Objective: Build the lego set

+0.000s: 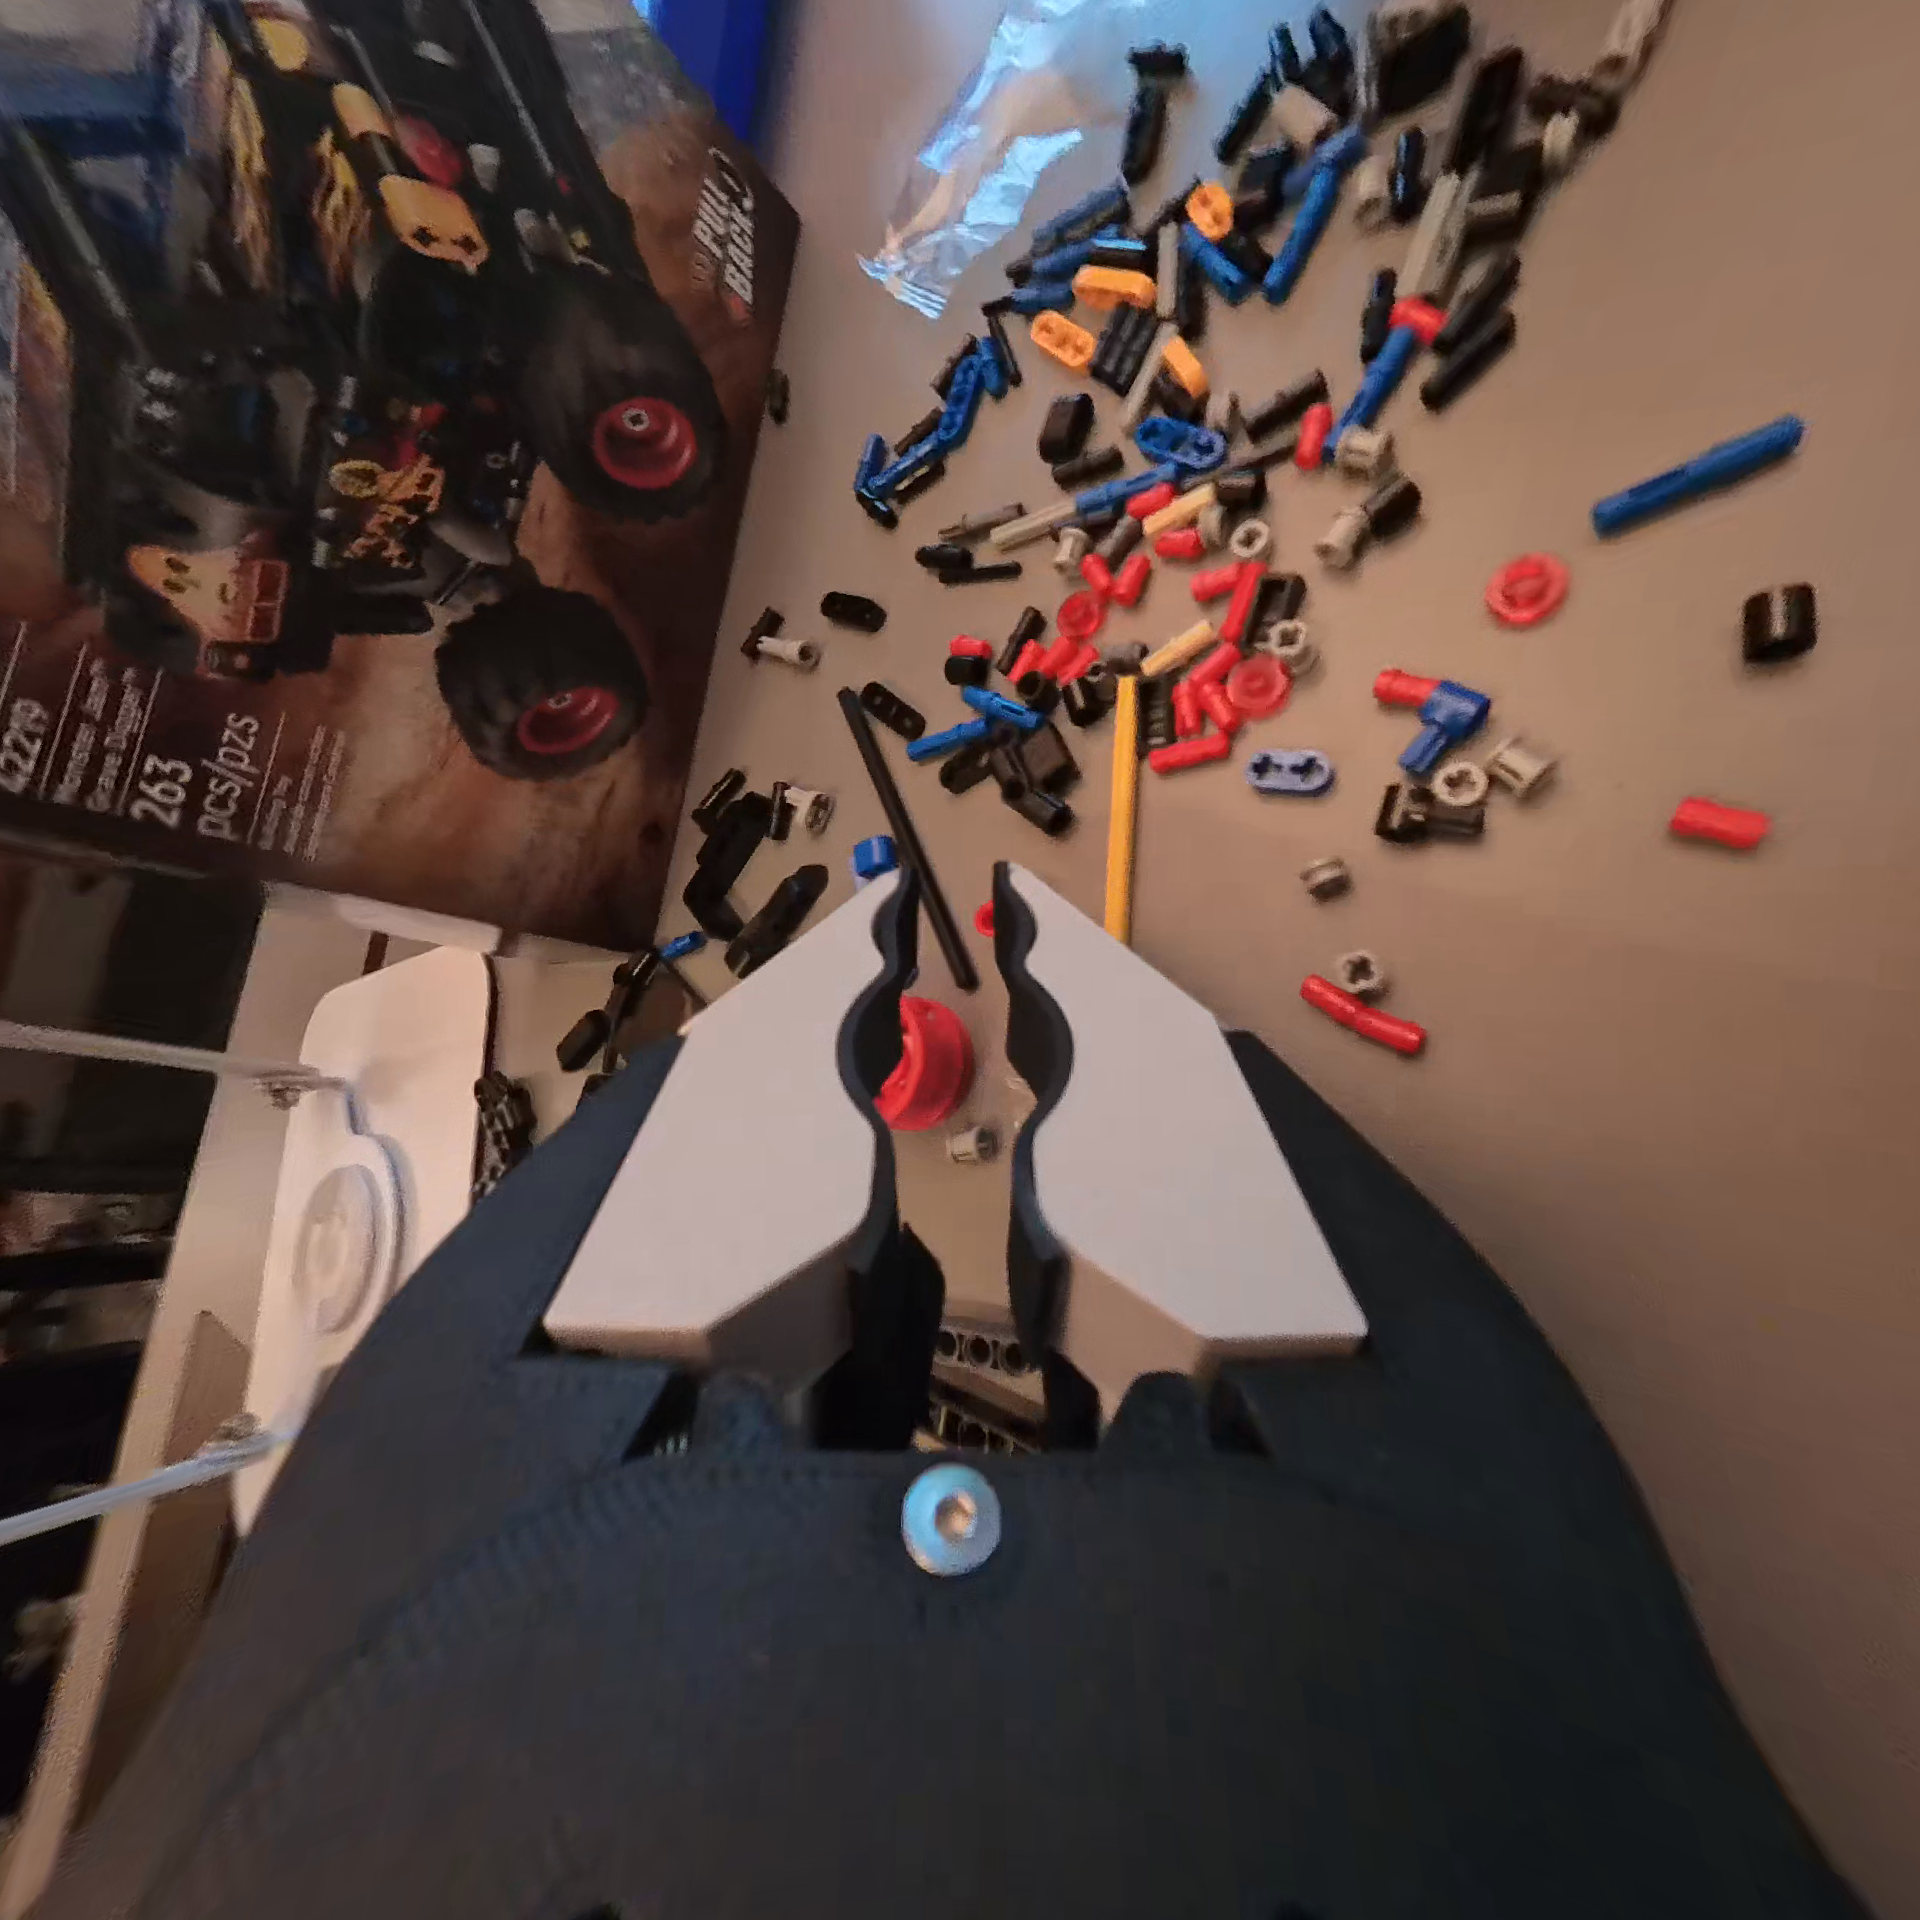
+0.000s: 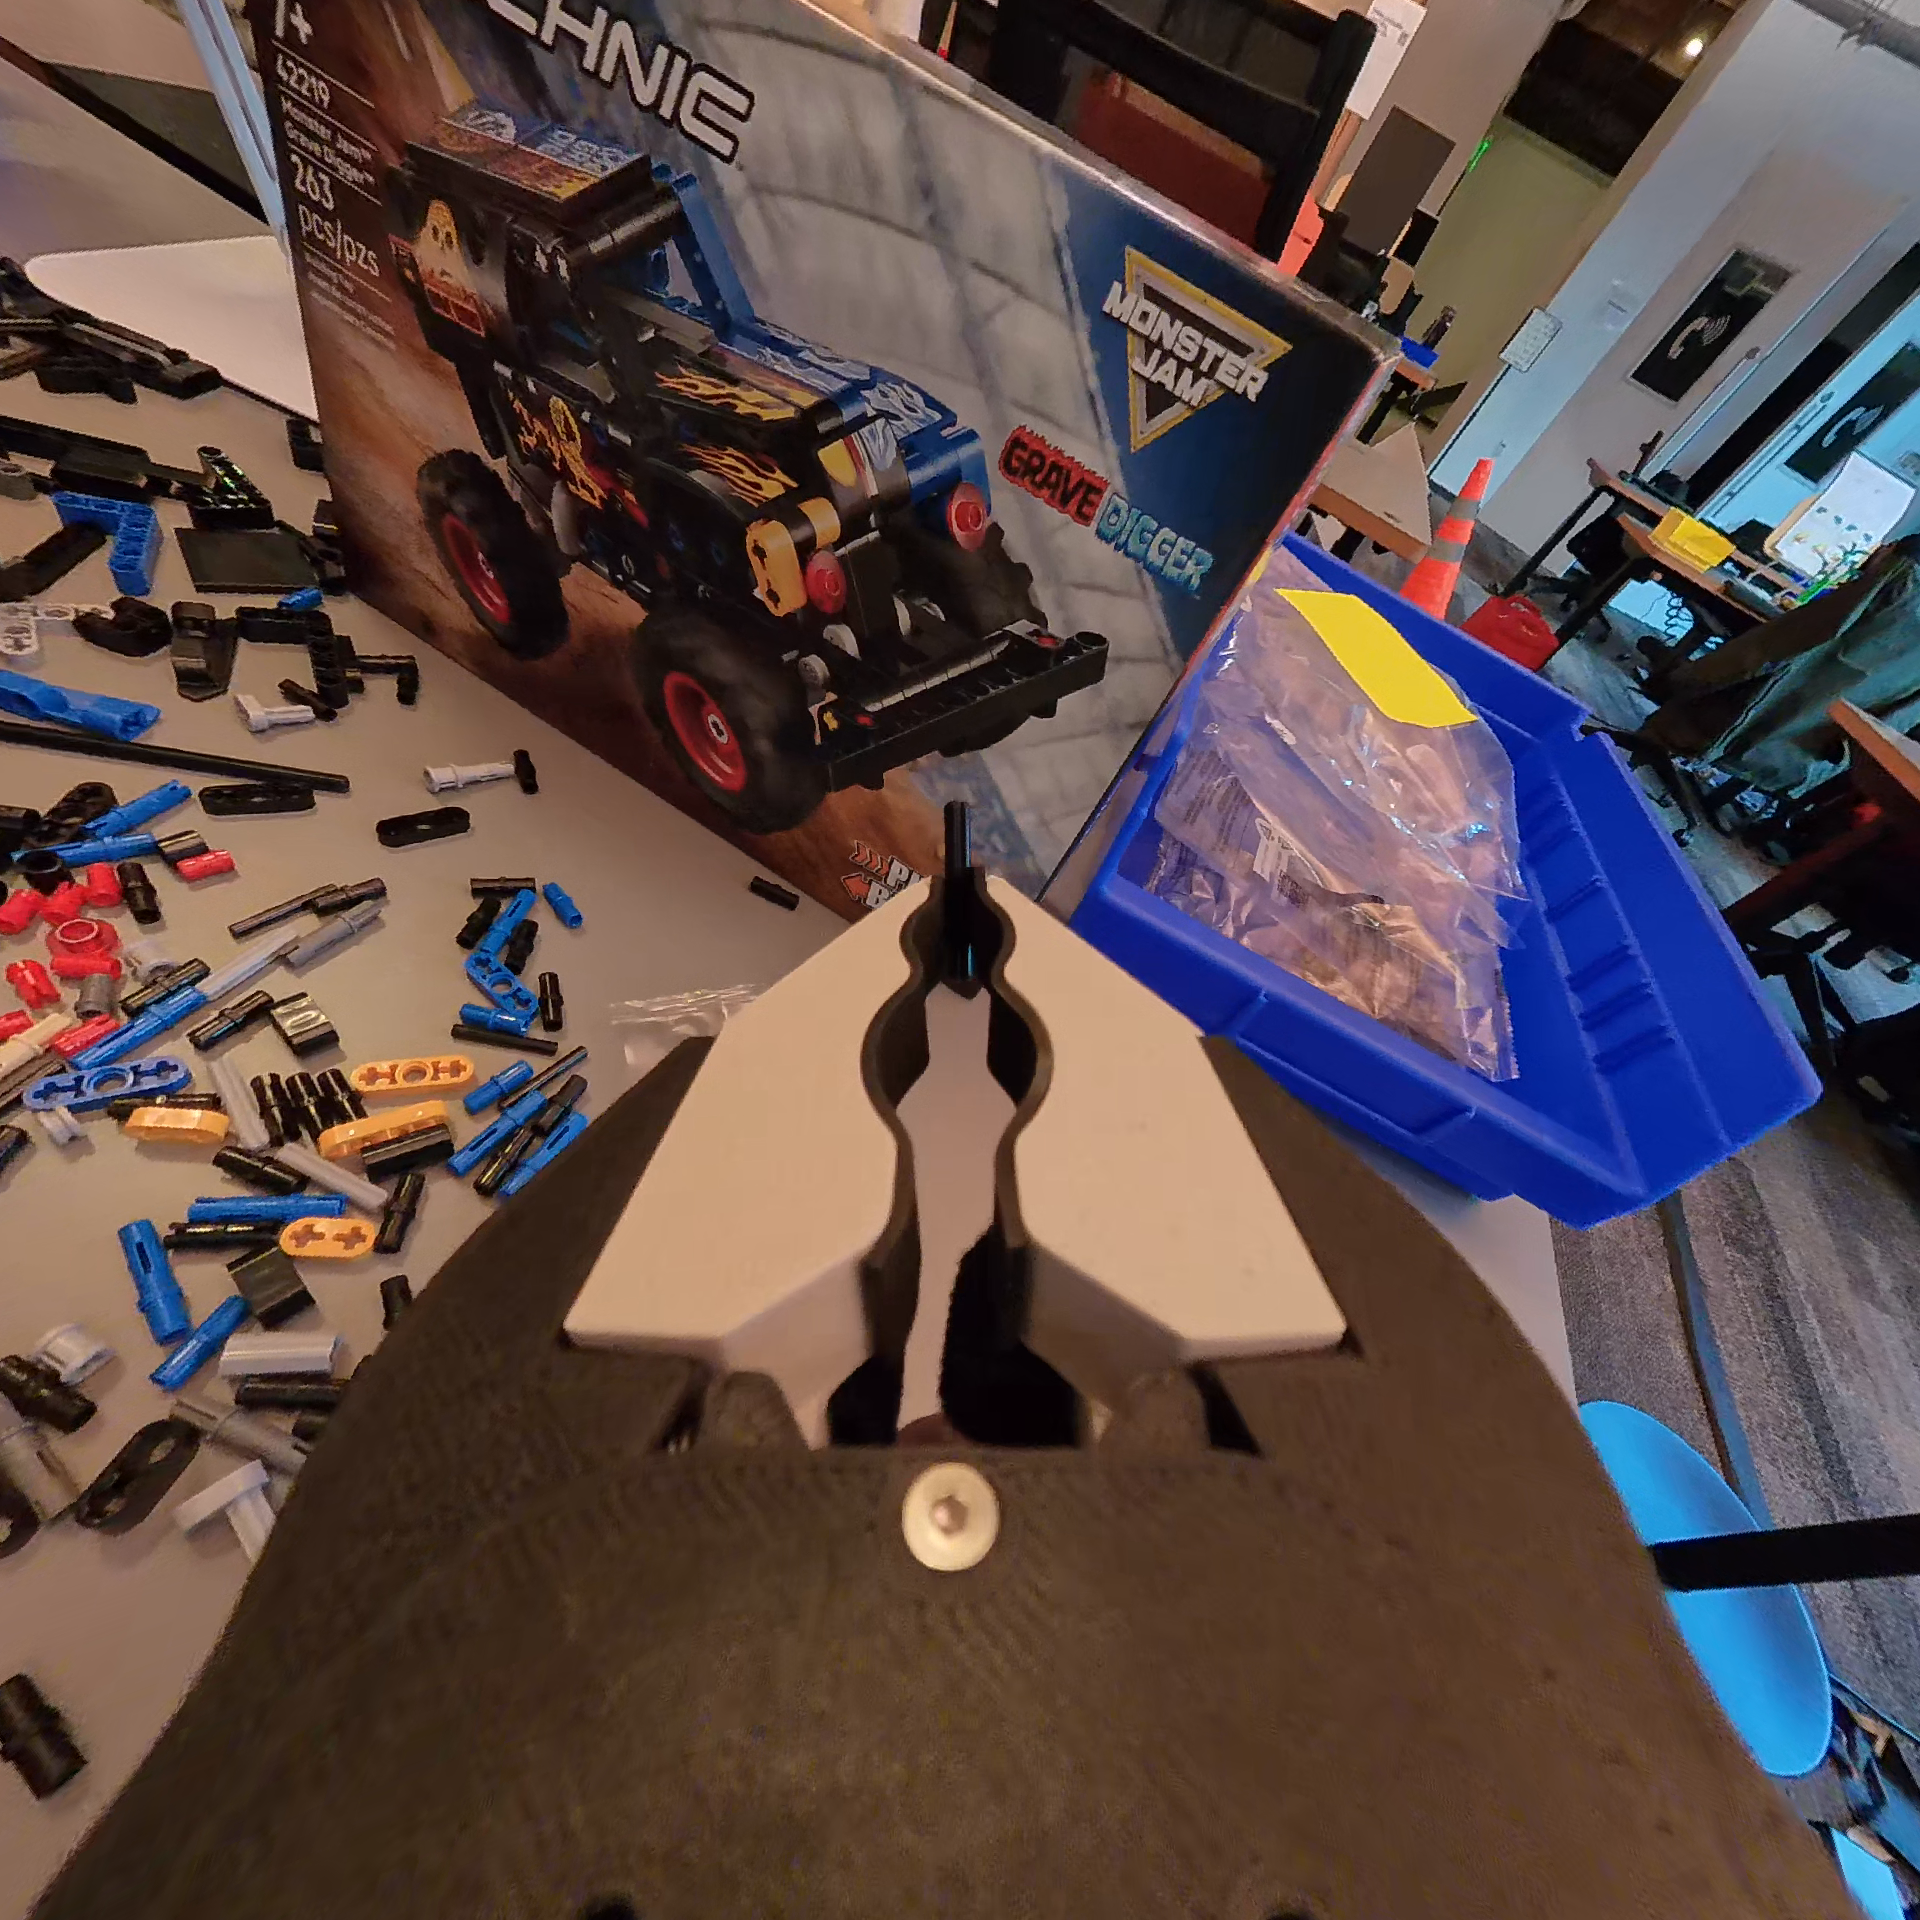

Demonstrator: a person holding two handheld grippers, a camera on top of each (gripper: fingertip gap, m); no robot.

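Most pieces (image 2: pixel 260 1039) are lying loose beside the box (image 2: pixel 727 468) | right hand-held gripper (image 2: pixel 961 914) is pinching a black pin (image 2: pixel 957 862) | left hand-held gripper (image 1: pixel 951 894) is spread | build barely begun.

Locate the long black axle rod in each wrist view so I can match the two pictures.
Left wrist view: the long black axle rod lies on the table, running diagonally from centre down into the gap at the left gripper fingertips.
Right wrist view: it lies almost level at the left edge, below a blue beam.
Shared landmark: the set box, upper left and upper centre.
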